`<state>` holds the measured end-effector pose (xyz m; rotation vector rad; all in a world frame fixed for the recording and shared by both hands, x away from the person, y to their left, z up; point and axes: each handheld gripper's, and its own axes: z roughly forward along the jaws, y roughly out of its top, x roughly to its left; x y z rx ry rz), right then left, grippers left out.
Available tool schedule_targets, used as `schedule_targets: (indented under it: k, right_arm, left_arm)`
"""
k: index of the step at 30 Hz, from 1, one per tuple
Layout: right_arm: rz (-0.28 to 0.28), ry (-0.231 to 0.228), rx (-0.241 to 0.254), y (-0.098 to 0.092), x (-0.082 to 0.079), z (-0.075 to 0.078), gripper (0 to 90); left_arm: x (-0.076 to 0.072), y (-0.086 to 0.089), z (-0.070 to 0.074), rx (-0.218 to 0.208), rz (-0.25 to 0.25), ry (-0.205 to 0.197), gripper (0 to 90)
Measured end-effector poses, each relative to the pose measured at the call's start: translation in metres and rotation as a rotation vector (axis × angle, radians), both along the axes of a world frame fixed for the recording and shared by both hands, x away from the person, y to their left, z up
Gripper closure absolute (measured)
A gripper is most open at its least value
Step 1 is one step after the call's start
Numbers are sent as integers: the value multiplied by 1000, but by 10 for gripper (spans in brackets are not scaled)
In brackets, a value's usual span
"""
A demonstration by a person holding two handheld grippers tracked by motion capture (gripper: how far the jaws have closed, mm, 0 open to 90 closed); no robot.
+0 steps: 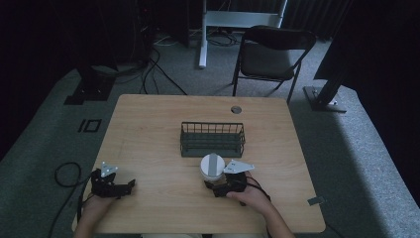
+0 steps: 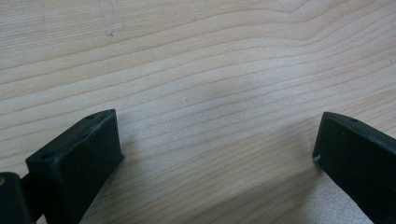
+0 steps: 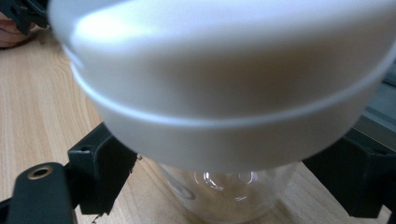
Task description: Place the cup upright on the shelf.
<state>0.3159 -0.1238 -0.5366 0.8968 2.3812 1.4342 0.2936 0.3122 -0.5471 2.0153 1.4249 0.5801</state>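
A clear glass jar (image 1: 212,168) with a white lid and a grey strip across its top stands on the wooden table (image 1: 148,134), just in front of a dark wire basket (image 1: 212,140). My right gripper (image 1: 215,182) comes at it from the front right. In the right gripper view the white lid (image 3: 224,79) looms large, and the black jaws press either side of the glass body (image 3: 229,186). My left gripper (image 1: 124,186) rests at the table's front left, jaws wide open over bare wood (image 2: 217,140).
A round cable hole (image 1: 236,109) sits near the table's far edge. On the floor beyond stand a dark folding chair (image 1: 272,54) and a white desk frame (image 1: 237,20), with cables (image 1: 158,74) at the left. The basket holds nothing that I can see.
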Motion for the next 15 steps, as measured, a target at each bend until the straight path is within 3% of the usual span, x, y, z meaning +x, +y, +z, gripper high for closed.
schedule_targets:
  k: [15]
  right_arm:
    - [-20,-6,-17,5,2,-1,158]
  left_arm:
    - [0,0,0,0,0,0,12]
